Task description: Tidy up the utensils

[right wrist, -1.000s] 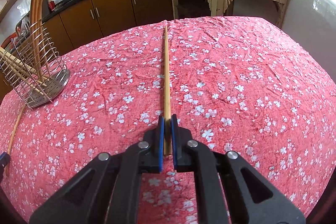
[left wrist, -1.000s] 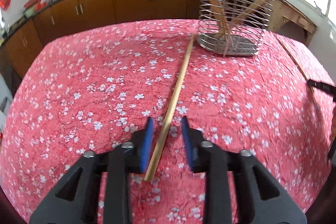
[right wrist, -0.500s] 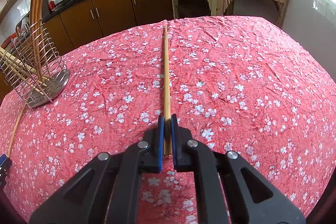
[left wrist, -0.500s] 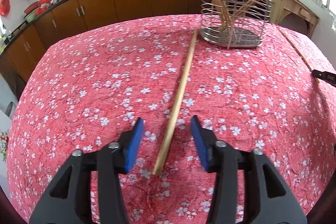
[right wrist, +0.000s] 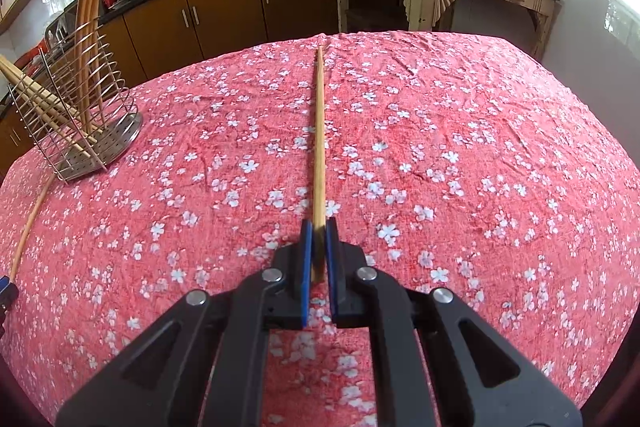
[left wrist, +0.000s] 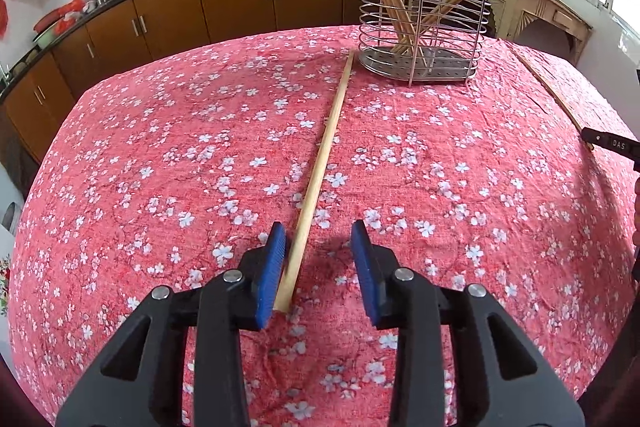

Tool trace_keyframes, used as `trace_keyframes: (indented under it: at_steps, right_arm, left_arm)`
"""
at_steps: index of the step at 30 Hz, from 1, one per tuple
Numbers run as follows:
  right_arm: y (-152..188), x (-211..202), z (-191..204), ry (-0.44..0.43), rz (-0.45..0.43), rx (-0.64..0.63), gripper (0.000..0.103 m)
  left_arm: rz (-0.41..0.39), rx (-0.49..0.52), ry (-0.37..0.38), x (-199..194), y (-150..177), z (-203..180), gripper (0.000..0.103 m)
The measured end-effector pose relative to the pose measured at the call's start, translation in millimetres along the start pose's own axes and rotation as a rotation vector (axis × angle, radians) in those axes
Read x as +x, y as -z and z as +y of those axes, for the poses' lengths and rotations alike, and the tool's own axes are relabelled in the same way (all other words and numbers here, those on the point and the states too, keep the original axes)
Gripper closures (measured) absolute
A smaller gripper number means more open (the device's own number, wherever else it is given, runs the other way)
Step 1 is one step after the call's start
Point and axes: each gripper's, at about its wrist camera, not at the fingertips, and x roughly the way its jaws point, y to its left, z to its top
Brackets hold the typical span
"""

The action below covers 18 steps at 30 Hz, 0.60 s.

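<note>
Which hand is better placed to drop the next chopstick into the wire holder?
Right. The right hand-held gripper is already shut on a chopstick. The left hand-held gripper, whose jaws have just been closing, only straddles its chopstick, not yet clamped, though the holder stands nearer to it.

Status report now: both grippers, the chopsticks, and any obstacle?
Left gripper closing, not yet gripping its chopstick. Right gripper shut on other chopstick. Wire holder ahead, nothing between.

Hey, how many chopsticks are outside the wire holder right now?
2. One chopstick lies on the tablecloth between the left gripper's jaws, which have just been closing; the other chopstick is clamped in the right gripper. More may lie out of view.
</note>
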Motion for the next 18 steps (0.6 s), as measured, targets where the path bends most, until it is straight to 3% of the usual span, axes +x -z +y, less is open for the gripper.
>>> trace_keyframes:
  at_steps: [10, 12, 16, 18]
  right_arm:
    - [0, -1, -5, -0.009, 0.006, -0.002, 0.095]
    - [0, -1, -5, -0.012, 0.006, -0.003, 0.095]
    - [3, -4, -8, -0.027, 0.003, 0.003, 0.095]
    - [4, -6, -10, -0.033, 0.001, 0.013, 0.096]
  left_arm:
    - [0.000, 0.015, -0.001, -6, 4, -2, 0.073]
    - [0.000, 0.017, 0.003, -8, 5, -1, 0.076]
    - [-0.001, 0.008, 0.000, -10, 6, 3, 0.094]
    - [-0.001, 0.018, -0.004, -11, 7, 2, 0.094]
